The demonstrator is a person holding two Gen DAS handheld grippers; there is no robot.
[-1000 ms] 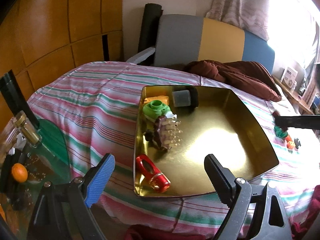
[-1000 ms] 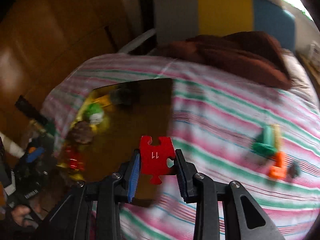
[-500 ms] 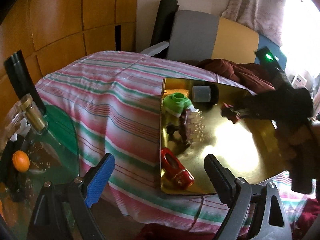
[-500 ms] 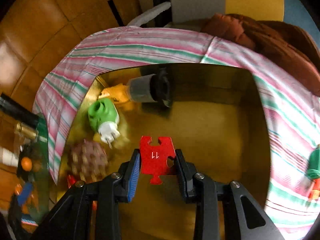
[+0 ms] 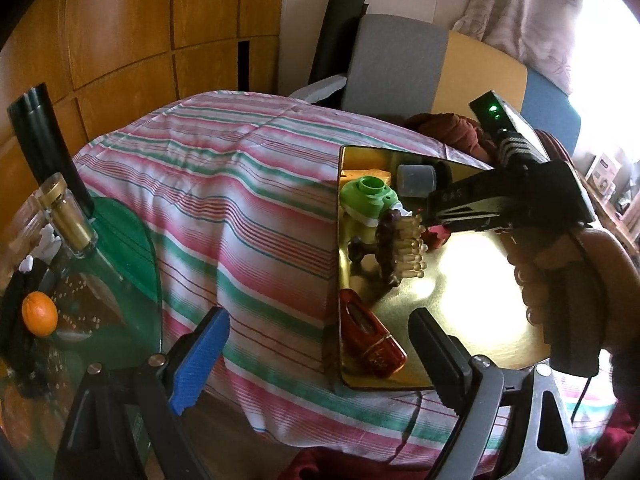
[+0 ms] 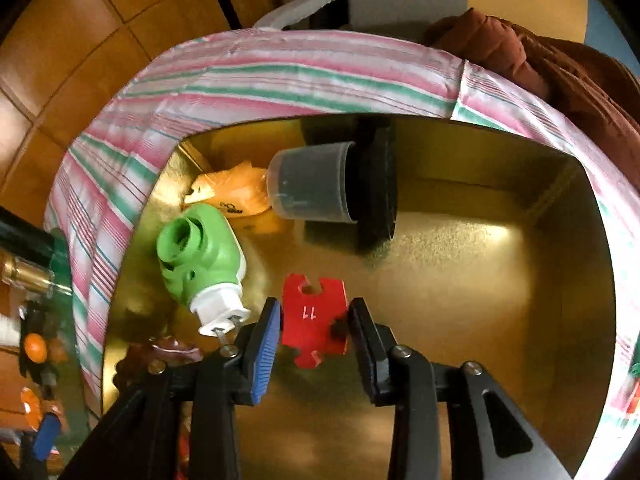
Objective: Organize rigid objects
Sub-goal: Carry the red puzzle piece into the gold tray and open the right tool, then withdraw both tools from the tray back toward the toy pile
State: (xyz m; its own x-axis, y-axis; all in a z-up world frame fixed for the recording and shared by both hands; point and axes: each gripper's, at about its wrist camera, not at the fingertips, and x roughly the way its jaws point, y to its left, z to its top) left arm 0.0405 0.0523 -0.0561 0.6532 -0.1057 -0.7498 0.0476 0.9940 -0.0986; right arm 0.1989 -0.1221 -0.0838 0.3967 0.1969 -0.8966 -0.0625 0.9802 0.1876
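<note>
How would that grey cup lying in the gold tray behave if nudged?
The grey cup lies on its side in the gold tray, so it would probably roll, curving because it tapers. It looks like thin plastic, likely light. The black disc at its mouth may block it.

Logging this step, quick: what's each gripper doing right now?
Left gripper: open, empty.
Right gripper: jaws opening, red puzzle piece between them, over the gold tray.

Striped bed carries gold tray, seemingly flat
</note>
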